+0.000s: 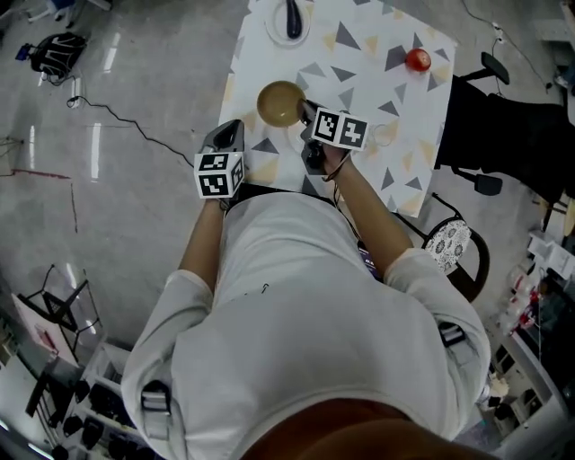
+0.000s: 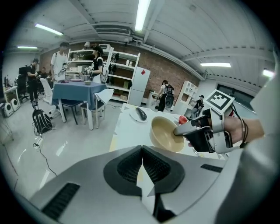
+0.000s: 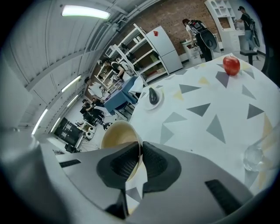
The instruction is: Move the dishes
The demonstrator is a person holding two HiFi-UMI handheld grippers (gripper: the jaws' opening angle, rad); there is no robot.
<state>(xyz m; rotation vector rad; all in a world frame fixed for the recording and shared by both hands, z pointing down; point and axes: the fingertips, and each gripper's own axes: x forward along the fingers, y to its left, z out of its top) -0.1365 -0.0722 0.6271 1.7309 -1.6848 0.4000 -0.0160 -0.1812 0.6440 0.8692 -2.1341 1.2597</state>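
- Right now my right gripper (image 3: 141,151) has its jaws pressed onto the rim of a tan bowl (image 3: 116,133), one pad inside the wall and one outside.
- From above, the tan bowl (image 1: 280,103) sits over the near left part of the surface (image 1: 359,72), with the right gripper (image 1: 305,112) meeting it on its right side.
- Seen from my left gripper view, the bowl (image 2: 164,133) is tilted, its hollow turned toward that camera, and the right gripper (image 2: 177,130) pinches its rim. I cannot tell whether its base touches the surface.
- My left gripper (image 2: 142,153) has its jaws closed together with nothing between them.
- That left gripper (image 1: 226,135) hangs by the near left edge of the surface, beside the bowl but apart from it.
- The surface (image 3: 205,127) wears a white cloth printed with grey and yellow triangles.
- A white plate (image 1: 272,27) lies at the far left end, well apart from the bowl, with a dark oblong thing (image 1: 294,18) on it. My right gripper view shows the plate (image 3: 160,97) beyond the bowl.
- A red apple (image 1: 417,60) stands at the far right side of the surface. It also shows in my right gripper view (image 3: 231,64).
- A clear glass (image 3: 253,157) stands near the right of my right gripper. From above the glass (image 1: 384,133) is just beside its marker cube.
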